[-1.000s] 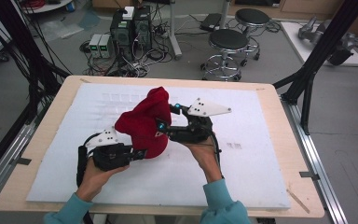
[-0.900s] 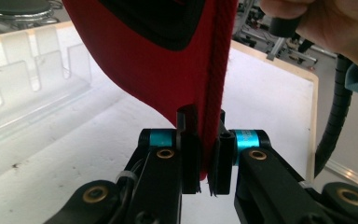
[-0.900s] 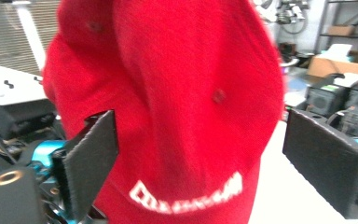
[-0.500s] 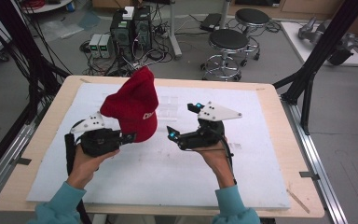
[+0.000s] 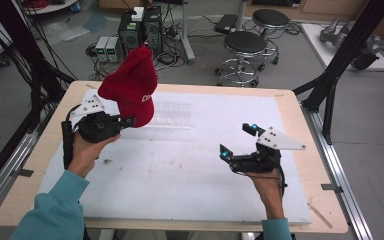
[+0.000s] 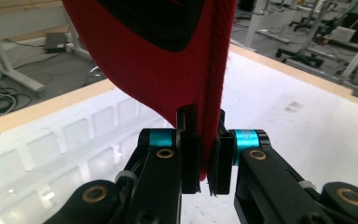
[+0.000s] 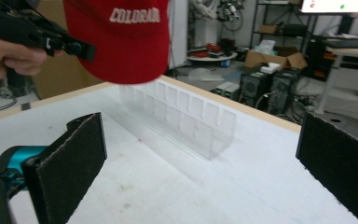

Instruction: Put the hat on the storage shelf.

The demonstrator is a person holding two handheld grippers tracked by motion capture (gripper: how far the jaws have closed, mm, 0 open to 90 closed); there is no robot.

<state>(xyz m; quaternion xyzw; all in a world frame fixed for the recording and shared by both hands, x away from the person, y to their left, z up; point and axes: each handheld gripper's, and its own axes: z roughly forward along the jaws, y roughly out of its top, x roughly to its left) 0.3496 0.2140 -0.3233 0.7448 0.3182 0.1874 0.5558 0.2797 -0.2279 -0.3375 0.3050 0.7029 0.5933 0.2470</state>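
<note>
A red cap (image 5: pixel 130 85) with white "COLORADO" lettering hangs in the air over the table's back left. My left gripper (image 5: pixel 129 120) is shut on its brim edge, and in the left gripper view the pads (image 6: pixel 190 154) pinch the red fabric (image 6: pixel 168 56). At the front right, my right gripper (image 5: pixel 236 140) has just been opening its jaws and stands open and apart from the cap, with nothing between its pads (image 7: pixel 74 158). From the right gripper view the cap (image 7: pixel 126 42) and the left gripper (image 7: pixel 70 46) show at the upper left.
A clear plastic rack (image 5: pixel 172 115) with several slots lies on the white foam sheet (image 5: pixel 180 170) behind the middle; it is also in the right gripper view (image 7: pixel 182 121). Black frame poles (image 5: pixel 340 60), stools (image 5: pixel 247 45) and computers (image 5: pixel 130 30) stand beyond the table.
The left gripper has lifted the cap up and to the left. The right gripper has let go of the cap, opened, and moved to the right and nearer the front edge.
</note>
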